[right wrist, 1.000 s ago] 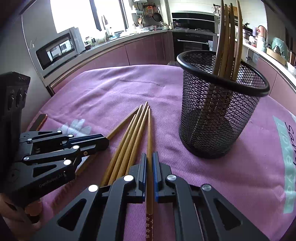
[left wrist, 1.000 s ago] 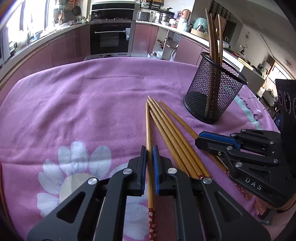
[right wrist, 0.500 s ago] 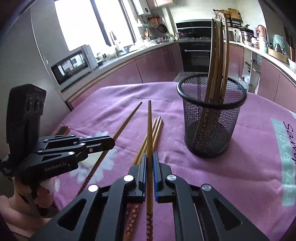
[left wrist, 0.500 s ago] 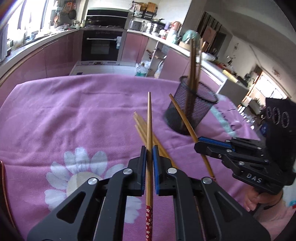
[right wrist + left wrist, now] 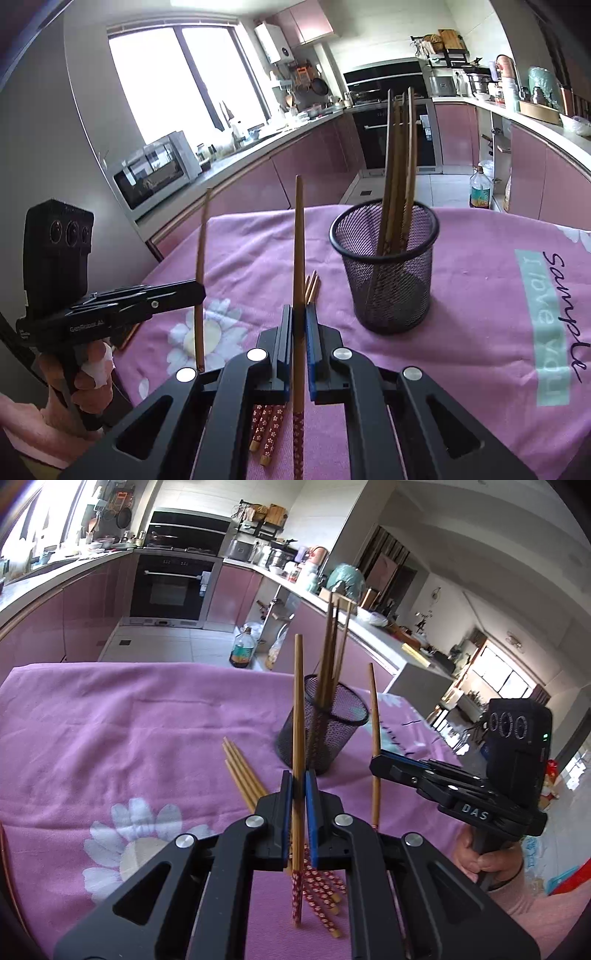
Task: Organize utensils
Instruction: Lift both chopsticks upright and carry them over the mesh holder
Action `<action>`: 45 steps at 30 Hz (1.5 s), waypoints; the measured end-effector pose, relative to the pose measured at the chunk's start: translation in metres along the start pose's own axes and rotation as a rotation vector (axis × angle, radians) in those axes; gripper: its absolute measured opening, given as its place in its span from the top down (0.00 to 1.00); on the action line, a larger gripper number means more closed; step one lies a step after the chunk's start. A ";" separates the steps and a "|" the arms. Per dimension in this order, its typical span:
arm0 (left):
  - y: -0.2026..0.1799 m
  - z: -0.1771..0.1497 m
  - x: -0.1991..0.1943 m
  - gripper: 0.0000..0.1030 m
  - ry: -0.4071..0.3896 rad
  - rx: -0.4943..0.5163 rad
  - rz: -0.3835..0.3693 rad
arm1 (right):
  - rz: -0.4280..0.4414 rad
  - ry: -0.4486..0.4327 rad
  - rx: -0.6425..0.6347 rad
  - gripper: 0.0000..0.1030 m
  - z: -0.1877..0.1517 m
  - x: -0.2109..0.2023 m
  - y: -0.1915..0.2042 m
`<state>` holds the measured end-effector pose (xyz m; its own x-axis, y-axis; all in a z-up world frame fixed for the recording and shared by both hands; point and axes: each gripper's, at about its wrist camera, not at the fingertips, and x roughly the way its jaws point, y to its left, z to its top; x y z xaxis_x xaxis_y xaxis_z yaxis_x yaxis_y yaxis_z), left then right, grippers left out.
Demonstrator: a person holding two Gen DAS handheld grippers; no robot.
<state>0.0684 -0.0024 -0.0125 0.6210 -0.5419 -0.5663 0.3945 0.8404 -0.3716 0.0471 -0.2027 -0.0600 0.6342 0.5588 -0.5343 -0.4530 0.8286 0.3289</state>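
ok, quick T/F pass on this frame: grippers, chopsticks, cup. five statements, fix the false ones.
1. The left gripper is shut on a chopstick. True.
2. The right gripper is empty. False: it is shut on its own chopstick, raised clear of the cloth.
3. The mesh cup lies on its side. False: it stands upright on the purple cloth.
4. The cup already holds several chopsticks. True.
5. No chopsticks are left on the cloth. False: a few loose chopsticks lie there, beside the cup.
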 end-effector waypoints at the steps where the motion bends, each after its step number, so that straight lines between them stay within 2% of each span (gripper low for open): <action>1: -0.001 0.001 -0.002 0.93 -0.006 0.002 -0.003 | -0.001 -0.005 0.003 0.95 0.001 -0.002 -0.001; 12: -0.011 0.020 -0.014 0.93 -0.062 0.013 -0.050 | 0.000 -0.077 0.016 0.95 0.013 -0.021 -0.009; 45: -0.066 0.112 -0.007 0.93 -0.204 0.164 -0.052 | -0.062 -0.278 -0.072 0.95 0.088 -0.064 -0.013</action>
<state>0.1138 -0.0535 0.0981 0.7145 -0.5853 -0.3833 0.5232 0.8107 -0.2628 0.0674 -0.2461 0.0380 0.8052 0.5028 -0.3145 -0.4449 0.8627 0.2403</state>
